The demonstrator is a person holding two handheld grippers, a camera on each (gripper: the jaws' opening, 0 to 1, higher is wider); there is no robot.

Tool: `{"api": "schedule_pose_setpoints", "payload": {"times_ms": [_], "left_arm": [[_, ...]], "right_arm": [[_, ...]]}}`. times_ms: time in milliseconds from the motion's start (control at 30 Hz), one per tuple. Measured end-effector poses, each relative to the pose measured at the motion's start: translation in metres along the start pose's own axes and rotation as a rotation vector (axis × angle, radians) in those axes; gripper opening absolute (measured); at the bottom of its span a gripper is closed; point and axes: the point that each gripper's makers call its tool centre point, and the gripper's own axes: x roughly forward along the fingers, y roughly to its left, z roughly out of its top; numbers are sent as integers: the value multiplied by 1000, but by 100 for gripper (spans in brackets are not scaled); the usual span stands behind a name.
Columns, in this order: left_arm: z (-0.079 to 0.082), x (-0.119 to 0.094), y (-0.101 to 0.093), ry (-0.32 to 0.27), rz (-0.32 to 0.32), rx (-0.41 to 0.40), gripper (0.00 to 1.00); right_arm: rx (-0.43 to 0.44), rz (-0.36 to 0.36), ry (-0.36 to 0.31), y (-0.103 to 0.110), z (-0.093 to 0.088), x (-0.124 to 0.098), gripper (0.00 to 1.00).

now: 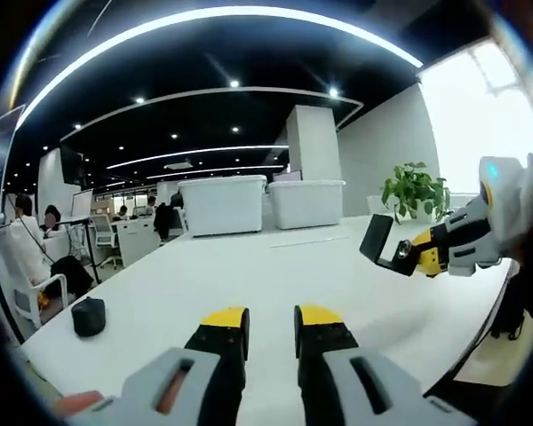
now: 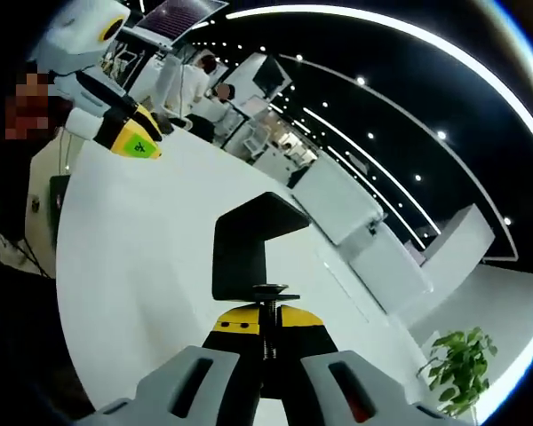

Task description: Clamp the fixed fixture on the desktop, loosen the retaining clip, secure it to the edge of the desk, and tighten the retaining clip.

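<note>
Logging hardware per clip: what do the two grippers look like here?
Both match. The left gripper has two black jaws with yellow tips, rising from light grey housings with slots that show orange-red inside. The right gripper has the same grey housings, black jaws and yellow tips. Seen from the left gripper view, its body is a rounded white-grey shell with a small cyan light.

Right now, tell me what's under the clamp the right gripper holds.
Under the clamp, held by the right gripper, lies bare white desk. Its screw runs down between the jaws; the lower end is hidden.
</note>
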Motion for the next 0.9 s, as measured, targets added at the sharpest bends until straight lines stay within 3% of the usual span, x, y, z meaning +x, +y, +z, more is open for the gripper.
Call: {"api": "schedule_pose_setpoints", "payload": {"times_ms": [67,300,600,900], "left_arm": [[1,-2,1,-3,-3,-4,22],[3,-10,6,-11,9,16,20],[7,-26,6,-27,20,33,17],[5,-43,2,-38,15,26,17]], "right_arm": [[57,34,-18,5,1,-1,2],[102,66,-30,11,0,-10,2],[191,66,-61,10,0,-40,2],[230,84,-59,32,-3,-70,2]]}}
